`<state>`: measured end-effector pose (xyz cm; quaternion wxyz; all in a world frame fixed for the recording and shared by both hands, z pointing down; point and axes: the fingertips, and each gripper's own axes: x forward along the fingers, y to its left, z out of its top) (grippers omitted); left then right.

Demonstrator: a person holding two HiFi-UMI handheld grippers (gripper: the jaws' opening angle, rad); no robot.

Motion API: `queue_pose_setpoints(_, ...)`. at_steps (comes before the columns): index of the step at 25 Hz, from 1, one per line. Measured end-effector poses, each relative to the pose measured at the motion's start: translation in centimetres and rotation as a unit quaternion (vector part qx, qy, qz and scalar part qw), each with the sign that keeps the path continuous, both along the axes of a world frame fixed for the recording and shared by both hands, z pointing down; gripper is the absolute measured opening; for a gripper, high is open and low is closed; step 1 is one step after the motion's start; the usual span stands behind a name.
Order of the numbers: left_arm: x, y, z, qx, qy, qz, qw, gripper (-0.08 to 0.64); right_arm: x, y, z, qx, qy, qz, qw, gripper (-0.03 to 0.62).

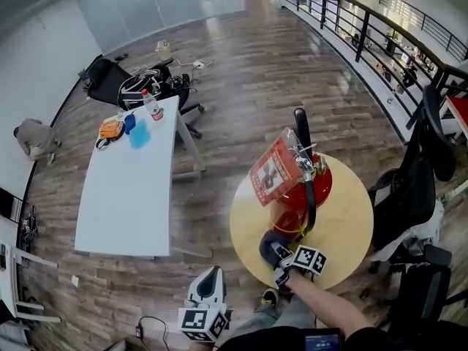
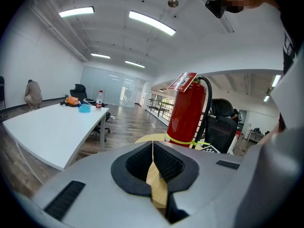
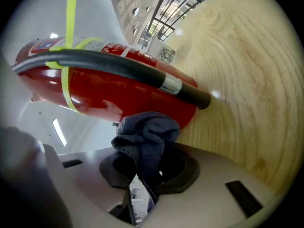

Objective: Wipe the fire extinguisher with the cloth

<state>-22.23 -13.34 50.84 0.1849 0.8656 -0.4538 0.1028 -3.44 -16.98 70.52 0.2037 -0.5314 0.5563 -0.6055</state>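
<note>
On the round wooden worktop [image 1: 351, 232], near its middle: one red fire extinguisher [image 1: 296, 196], upright, with a black hose [image 3: 118, 68] running down its side, held on by a yellow tie [image 3: 66, 82], and a red tag [image 1: 274, 170] hanging at the neck. It stands where the near side of the cylinder is within easy reach from the worktop's edge.

At the foot of the cylinder, near side: one dark blue cloth [image 3: 147, 137], bunched, clamped between the jaws of the right tool [image 1: 279, 254]. The wad sticks out past the jaw tips (so fabric, not plastic, meets the paint). It lies against or just short of the lowest part of the red body; the views do not settle contact. Judged stage: wiping at the base, with the height of the cylinder likely left to do.

Beside the worktop's near edge, low: the left tool [image 2: 153, 161], jaws together on nothing, pointed toward the extinguisher. It is probably parked clear of the wiping, and could steady the cylinder if a push rocks it.

Well apart, to the left: a long white worktop [image 1: 124, 196] carrying a bottle [image 1: 152, 105], not part of the job.
</note>
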Motion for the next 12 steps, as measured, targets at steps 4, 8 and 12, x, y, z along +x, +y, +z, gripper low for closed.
queue_pose_setpoints(4,-0.1,-0.3,-0.8,0.009,0.010,-0.004,0.9999,0.025,-0.8,-0.9,-4.3,0.031,-0.042,0.038,0.998,0.097)
queue_pose_setpoints(8,0.5,-0.3,-1.7,0.020,0.028,-0.002,0.9994,0.025,-1.7,-1.6,-12.5,0.089,-0.065,0.021,0.994,0.097)
queue_pose_setpoints(12,1.5,-0.2,-3.2,0.038,0.046,0.010,0.9981,0.025,-2.3,-2.4,-22.3,0.152,-0.062,0.015,0.986,0.097)
